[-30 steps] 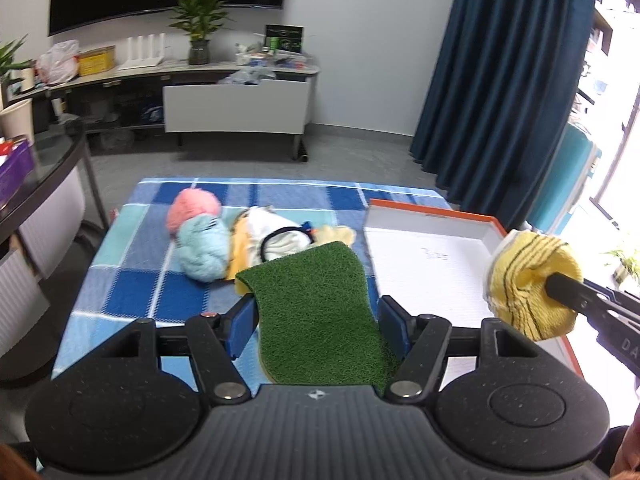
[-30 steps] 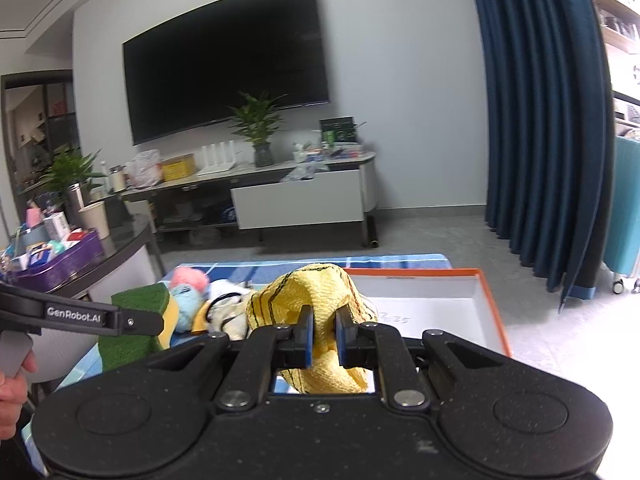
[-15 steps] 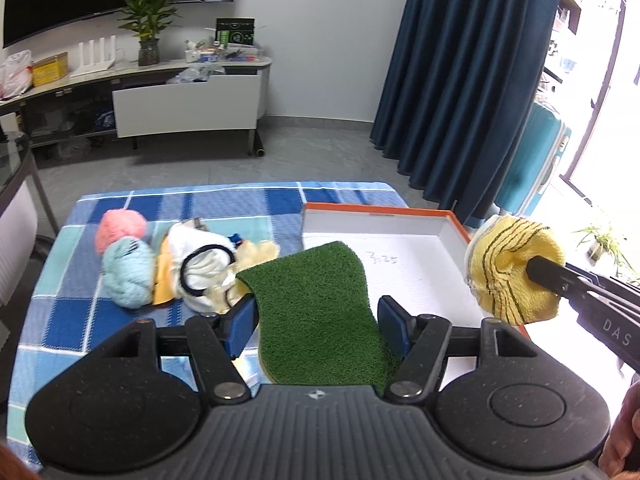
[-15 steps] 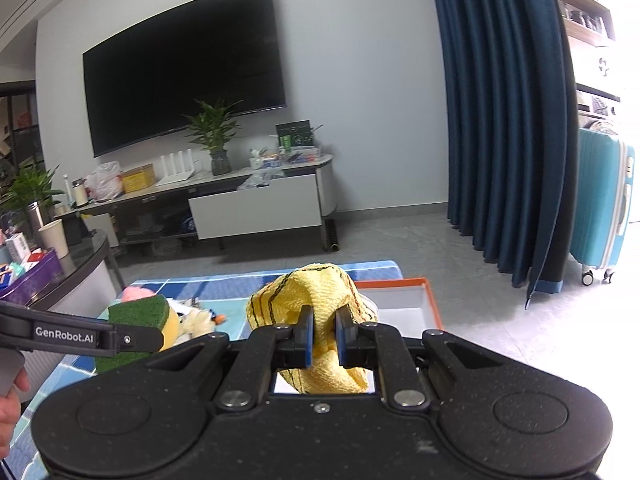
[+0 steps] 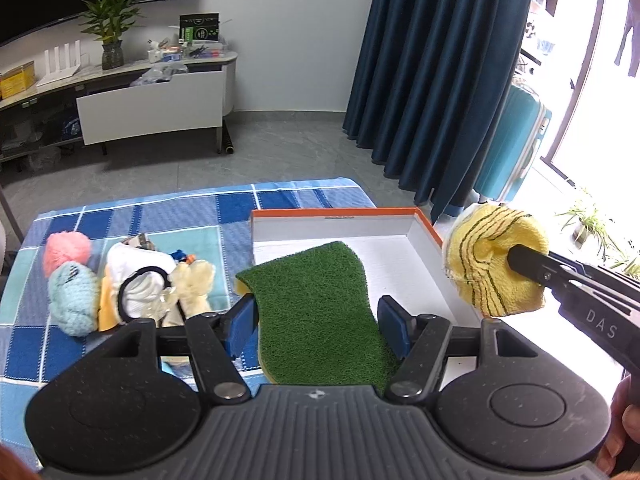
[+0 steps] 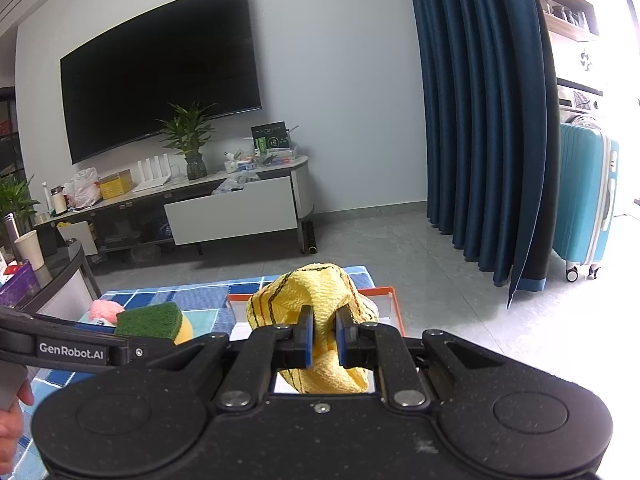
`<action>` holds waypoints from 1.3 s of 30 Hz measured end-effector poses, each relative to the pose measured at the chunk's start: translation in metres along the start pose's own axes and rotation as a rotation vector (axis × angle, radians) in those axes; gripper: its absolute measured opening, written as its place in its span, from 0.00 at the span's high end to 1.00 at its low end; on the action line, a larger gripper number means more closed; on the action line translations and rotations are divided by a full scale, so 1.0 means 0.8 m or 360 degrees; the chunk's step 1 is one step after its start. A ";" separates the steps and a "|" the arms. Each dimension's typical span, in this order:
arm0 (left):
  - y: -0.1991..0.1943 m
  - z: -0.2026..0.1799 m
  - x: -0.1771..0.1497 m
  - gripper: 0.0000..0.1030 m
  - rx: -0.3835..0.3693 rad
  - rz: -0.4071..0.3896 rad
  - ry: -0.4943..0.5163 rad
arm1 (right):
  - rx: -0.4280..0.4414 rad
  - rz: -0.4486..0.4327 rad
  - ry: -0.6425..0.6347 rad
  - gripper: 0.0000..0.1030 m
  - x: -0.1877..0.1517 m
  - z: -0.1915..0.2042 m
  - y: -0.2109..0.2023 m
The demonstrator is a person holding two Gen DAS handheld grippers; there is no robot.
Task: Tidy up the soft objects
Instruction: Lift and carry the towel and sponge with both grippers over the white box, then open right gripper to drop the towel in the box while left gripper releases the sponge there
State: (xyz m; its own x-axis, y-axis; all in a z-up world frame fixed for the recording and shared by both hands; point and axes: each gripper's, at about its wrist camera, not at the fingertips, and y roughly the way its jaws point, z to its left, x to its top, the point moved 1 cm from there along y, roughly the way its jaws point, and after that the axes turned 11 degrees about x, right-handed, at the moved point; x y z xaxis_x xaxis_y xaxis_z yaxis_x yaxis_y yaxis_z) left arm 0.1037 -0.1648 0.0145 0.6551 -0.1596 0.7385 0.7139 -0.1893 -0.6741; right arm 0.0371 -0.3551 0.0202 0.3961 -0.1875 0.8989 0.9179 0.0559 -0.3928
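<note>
My left gripper (image 5: 318, 322) is shut on a green-topped yellow sponge (image 5: 316, 304), held above the near left part of the white box with an orange rim (image 5: 424, 224). In the right wrist view the sponge (image 6: 150, 320) shows at the left. My right gripper (image 6: 322, 334) is shut on a bunched yellow cloth with dark stripes (image 6: 316, 296). In the left wrist view that cloth (image 5: 494, 260) hangs just past the box's right wall. A pink ball (image 5: 66, 250), a pale blue knitted ball (image 5: 74, 300) and a white and yellow plush toy (image 5: 148, 284) lie on the blue checked cloth (image 5: 192, 216).
A dark blue curtain (image 5: 432, 80) hangs behind the box, with a turquoise suitcase (image 6: 584, 200) to its right. A TV console with a plant (image 6: 188, 136) stands at the far wall. A dark round table (image 6: 52, 280) with cups stands at the left.
Both grippers have moved to the right with their loads. The sponge now hangs over the box's left part, and the yellow cloth sits at the box's right wall.
</note>
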 end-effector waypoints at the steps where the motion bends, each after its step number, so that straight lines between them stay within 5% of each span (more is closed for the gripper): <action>1: 0.002 -0.002 0.000 0.35 0.0001 0.0002 0.0005 | -0.0002 0.0002 0.0002 0.86 0.000 -0.001 0.001; 39: 0.084 -0.035 0.024 0.35 -0.0050 0.0151 0.0037 | -0.0039 0.0183 0.0050 0.86 0.006 -0.033 0.108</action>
State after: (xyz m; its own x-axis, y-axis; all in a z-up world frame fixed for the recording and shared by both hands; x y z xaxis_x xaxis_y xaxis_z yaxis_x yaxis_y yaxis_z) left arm 0.1573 -0.2081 -0.0163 0.7131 -0.2004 0.6718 0.6408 -0.2024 -0.7405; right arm 0.1175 -0.3771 -0.0144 0.4976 -0.2120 0.8411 0.8654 0.0550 -0.4981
